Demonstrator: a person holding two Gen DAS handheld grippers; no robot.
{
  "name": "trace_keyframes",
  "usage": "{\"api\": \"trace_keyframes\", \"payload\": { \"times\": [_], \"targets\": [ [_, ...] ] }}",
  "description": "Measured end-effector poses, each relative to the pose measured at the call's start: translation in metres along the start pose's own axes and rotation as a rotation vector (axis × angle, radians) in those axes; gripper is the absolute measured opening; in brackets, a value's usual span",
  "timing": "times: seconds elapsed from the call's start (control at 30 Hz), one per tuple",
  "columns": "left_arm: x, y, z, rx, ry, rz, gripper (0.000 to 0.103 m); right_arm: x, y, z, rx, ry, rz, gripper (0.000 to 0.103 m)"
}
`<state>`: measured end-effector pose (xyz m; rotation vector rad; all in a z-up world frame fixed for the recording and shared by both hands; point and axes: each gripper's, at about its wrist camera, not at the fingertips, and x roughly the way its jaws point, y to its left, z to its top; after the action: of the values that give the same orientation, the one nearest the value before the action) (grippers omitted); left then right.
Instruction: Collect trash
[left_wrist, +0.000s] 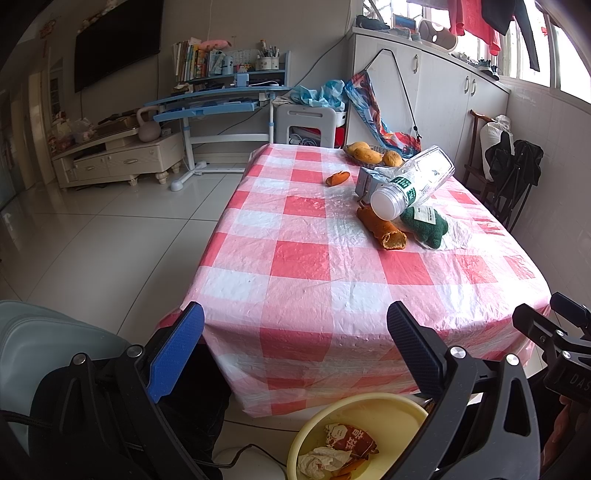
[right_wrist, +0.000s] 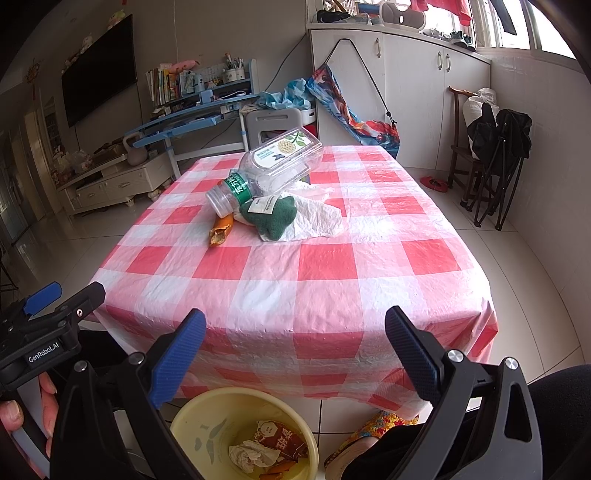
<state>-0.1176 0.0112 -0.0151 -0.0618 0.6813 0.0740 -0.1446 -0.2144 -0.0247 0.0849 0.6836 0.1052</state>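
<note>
Both pairs of fingers are hanging wide, gripping nothing, above the yellow bin (right_wrist: 243, 435).
The bottle (right_wrist: 266, 166), peel (right_wrist: 221, 230) and tissue (right_wrist: 314, 218) are lying well ahead on the checked surface (right_wrist: 332, 280), in a tiled living room.

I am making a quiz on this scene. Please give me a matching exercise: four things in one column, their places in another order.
1. bottle
2. wrapper
3. mangoes
4. sandal

A. in the yellow bin
B. on the floor by the bin
C. lying on the table, neck over a peel
D. in a basket at the table's far end

Pairs: 1-C, 2-A, 3-D, 4-B
</note>
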Motion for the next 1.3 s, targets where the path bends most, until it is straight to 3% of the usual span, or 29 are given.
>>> {"api": "trace_keyframes", "payload": {
  "times": [1.3],
  "targets": [
    [0.0004, -0.0002, -0.0002, 0.000, -0.001, -0.001, 0.096, -0.0001, 0.0015, 0.0002, -0.002, 0.002, -0.002, 0.093]
  ]
}}
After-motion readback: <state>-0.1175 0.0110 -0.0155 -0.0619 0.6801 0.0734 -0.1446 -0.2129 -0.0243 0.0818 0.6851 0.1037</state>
